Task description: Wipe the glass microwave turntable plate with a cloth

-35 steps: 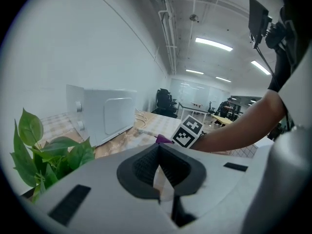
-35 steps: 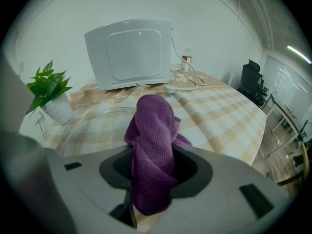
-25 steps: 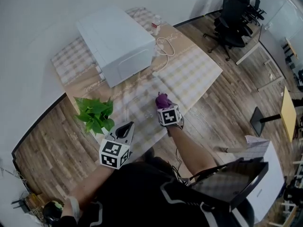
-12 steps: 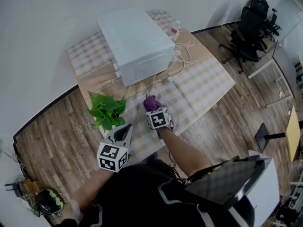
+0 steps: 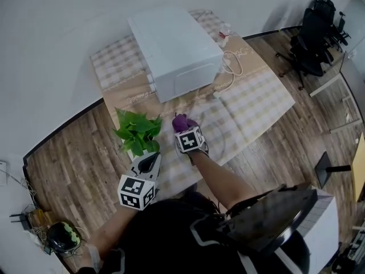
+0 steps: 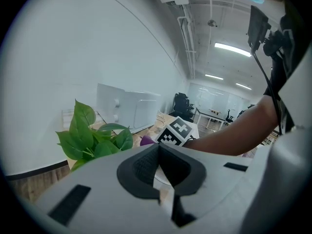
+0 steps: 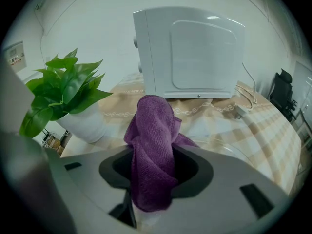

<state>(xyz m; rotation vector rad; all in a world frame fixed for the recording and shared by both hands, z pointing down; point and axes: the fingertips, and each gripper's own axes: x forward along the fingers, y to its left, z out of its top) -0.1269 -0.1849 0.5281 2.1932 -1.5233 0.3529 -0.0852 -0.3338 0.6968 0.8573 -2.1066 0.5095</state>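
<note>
Right gripper point(image 5: 182, 125) has its jaws clamped on a purple cloth point(image 7: 152, 126). The cloth is bunched up, sticks out past the tips and droops back over them. It sits low over the table point(image 5: 259, 101), just in front of the white microwave point(image 5: 177, 47).

The glass plate point(image 7: 223, 147) lies flat on the checked tablecloth, under and a bit to the right of that gripper. It's clear glass, so from the head view it's really hard to pick out, and the right gripper view only shows its rim as a curved edge. I can't tell whether the cloth is actually touching the glass or just hanging over it.

Left gripper point(image 6: 157, 152) has its jaws pinched together with nothing between them. It's held back near the person's body, on the near side of the table, pointing toward the plant point(image 5: 137, 131). That's a leafy green thing in a white pot standing just left of the cloth. The left gripper view catches the right gripper's marker cube and the person's forearm reaching across.

A white cable point(image 5: 232, 67) loops on the table to the right of the microwave. Black office chairs point(image 5: 311, 44) stand well off in the far corner on the wood floor.
</note>
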